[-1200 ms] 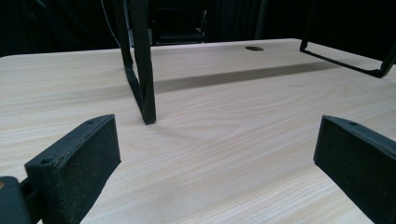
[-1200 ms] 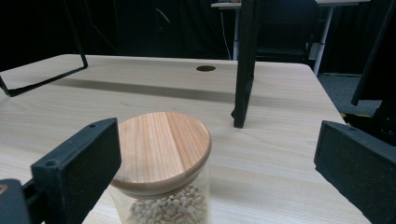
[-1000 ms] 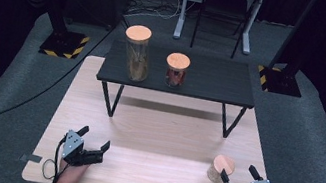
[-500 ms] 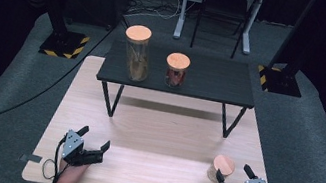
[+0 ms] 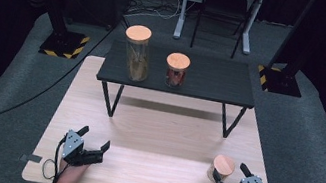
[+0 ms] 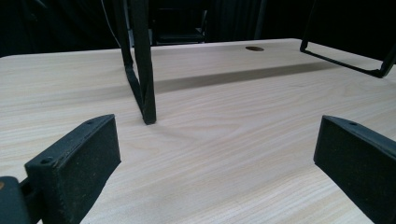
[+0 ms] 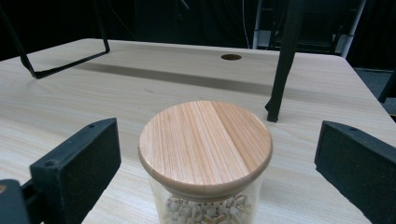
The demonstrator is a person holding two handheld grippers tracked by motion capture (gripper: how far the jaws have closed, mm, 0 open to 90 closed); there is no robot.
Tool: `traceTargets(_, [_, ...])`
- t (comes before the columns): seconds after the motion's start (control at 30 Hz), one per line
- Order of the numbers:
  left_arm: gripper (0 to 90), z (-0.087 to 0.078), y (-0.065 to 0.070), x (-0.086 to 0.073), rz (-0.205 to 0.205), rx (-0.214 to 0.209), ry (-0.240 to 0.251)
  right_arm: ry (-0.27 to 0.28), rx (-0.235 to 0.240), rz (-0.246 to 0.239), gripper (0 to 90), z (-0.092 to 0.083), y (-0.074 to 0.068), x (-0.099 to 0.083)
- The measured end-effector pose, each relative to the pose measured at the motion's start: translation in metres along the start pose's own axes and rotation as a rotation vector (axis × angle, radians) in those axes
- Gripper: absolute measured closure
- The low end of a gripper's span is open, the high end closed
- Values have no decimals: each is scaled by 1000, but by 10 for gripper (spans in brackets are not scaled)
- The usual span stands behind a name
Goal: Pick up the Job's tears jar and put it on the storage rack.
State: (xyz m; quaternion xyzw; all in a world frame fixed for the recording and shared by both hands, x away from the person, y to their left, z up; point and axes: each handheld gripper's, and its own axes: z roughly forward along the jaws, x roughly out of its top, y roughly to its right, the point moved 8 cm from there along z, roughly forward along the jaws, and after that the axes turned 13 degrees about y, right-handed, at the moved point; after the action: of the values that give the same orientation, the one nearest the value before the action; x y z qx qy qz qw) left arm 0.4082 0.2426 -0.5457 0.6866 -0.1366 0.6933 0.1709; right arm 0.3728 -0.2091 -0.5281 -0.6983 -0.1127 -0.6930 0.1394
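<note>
A small glass jar (image 5: 222,169) with a wooden lid and pale beans inside stands near the front right corner of the light wooden table (image 5: 158,136). My right gripper (image 5: 228,178) is open just behind it, its jaws wide on either side of the jar (image 7: 205,154) without touching it. My left gripper (image 5: 93,139) rests open at the front left with bare table between its jaws (image 6: 215,154). A tall jar (image 5: 136,54) and a shorter jar (image 5: 176,70), both with wooden lids, stand on the black shelf (image 5: 213,82).
The black shelf stands on thin metal legs (image 6: 142,70) over the far half of the table. A cable (image 5: 5,109) runs across the grey floor at the left. Black stands and yellow-striped bases (image 5: 63,43) sit behind the table.
My right gripper has moved forward and a little left, bringing its open jaws around the small jar. The left gripper has stayed still.
</note>
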Motion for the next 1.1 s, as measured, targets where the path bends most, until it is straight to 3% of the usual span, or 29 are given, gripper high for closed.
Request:
traceTargets(0.6, [0,0,0,0,1,0,1,-44,23,-21,8,13,-5,-8])
traceTargets(0.87, [0,0,0,0,1,0,1,-77,40,-6,81,17,-6,-13])
traceTargets(1.1, [0,0,0,0,1,0,2,-99,34,-10,220,18,-5,-15])
